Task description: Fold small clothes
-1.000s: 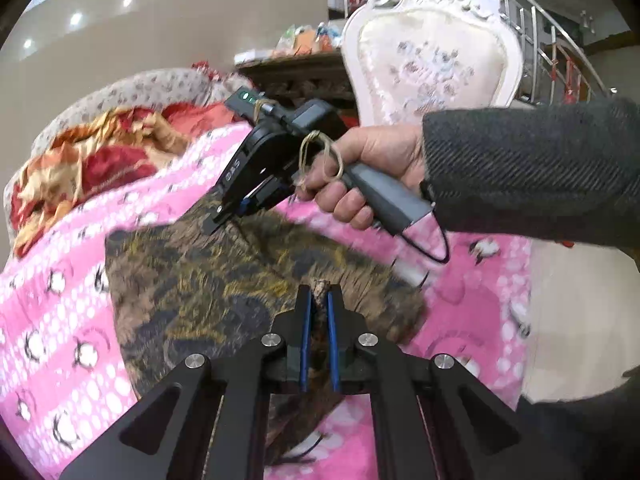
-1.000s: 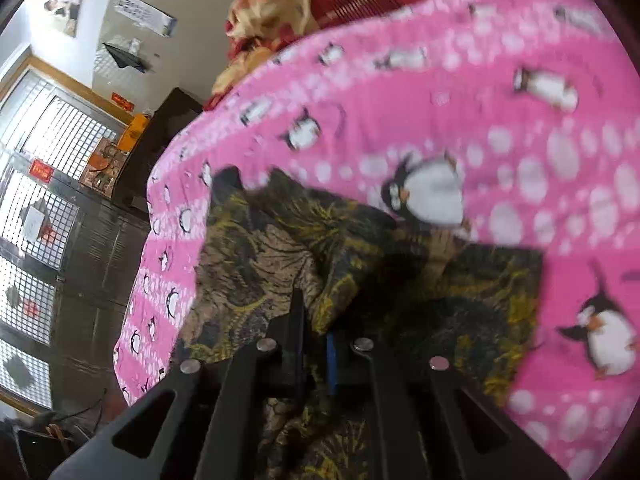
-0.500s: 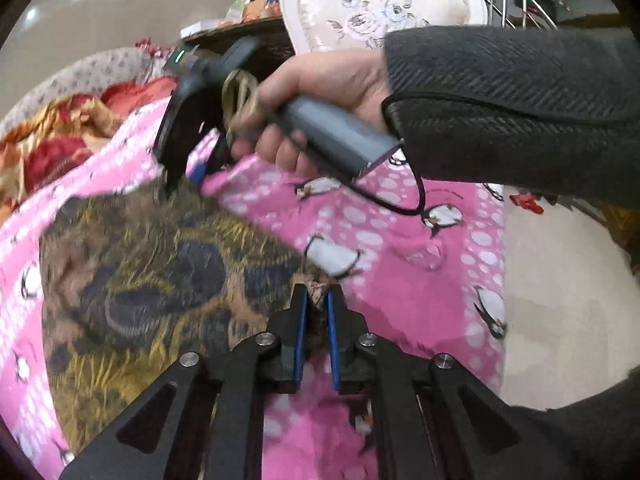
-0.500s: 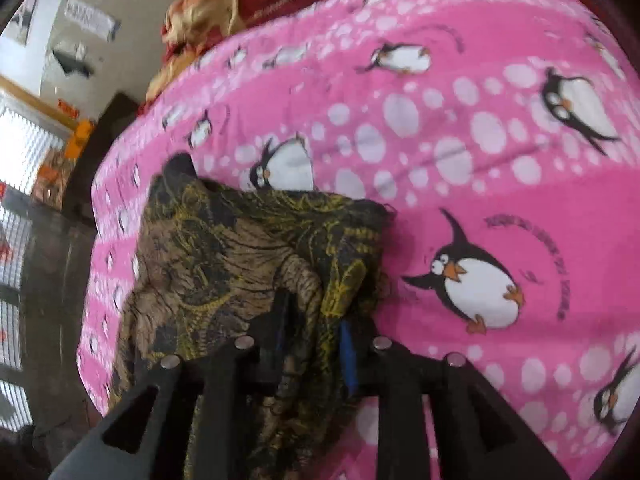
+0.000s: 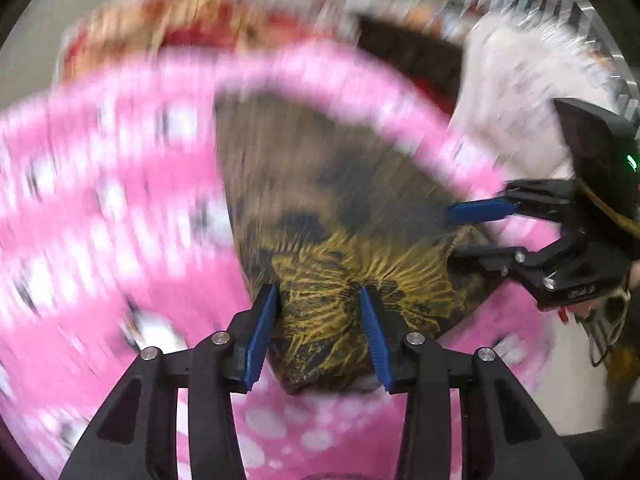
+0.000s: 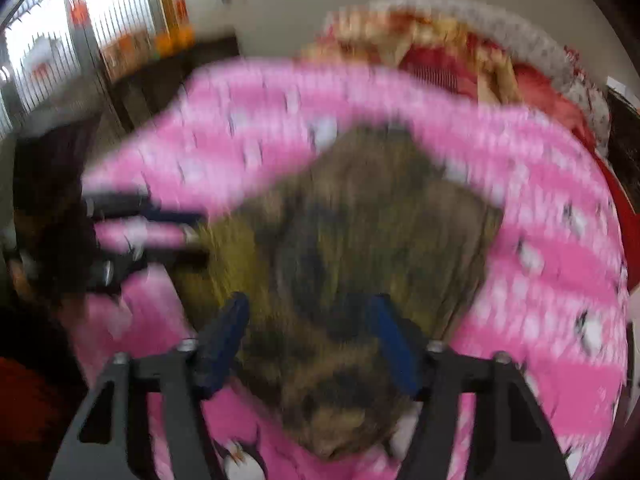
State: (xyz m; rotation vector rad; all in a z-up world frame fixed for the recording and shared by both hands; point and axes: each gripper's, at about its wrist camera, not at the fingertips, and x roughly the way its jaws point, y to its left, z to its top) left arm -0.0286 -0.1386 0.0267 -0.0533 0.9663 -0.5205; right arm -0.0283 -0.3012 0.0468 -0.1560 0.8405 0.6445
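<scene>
A: Where's the cloth?

B: Dark cloth [image 5: 344, 216] w/ yellow-brown pattern lies flat on the pink penguin blanket [image 5: 112, 216], about mid-frame in both wrist views. Its near end tapers to a rounded corner right in front of the left gripper [image 5: 318, 332].

A: Left gripper got hold of it?

B: No. Jaws spread wide, blue pads [image 5: 262, 336] either side of the cloth's near corner, nothing pinched between them.

A: And the right one?

B: Right gripper [image 6: 310, 344] also wide open, empty. Cloth's near end sits between and below its blue pads [image 6: 224, 336]. Pic is v. blurry, can't tell if the tips touch the fabric.

A: See each other?

B: Yes. From the left cam, the right gripper [image 5: 466, 234] comes in from the right edge, jaws apart, tips at the cloth's right edge. From the right cam, the left gripper [image 6: 188, 236] shows at the left side, tips at the cloth's left edge, smeared by blur.

A: Anything else around?

B: Red-and-orange bedding [image 6: 452, 52] bunched at the far side of the blanket. White chair [image 5: 516, 92] far right in the left cam, blurred.
</scene>
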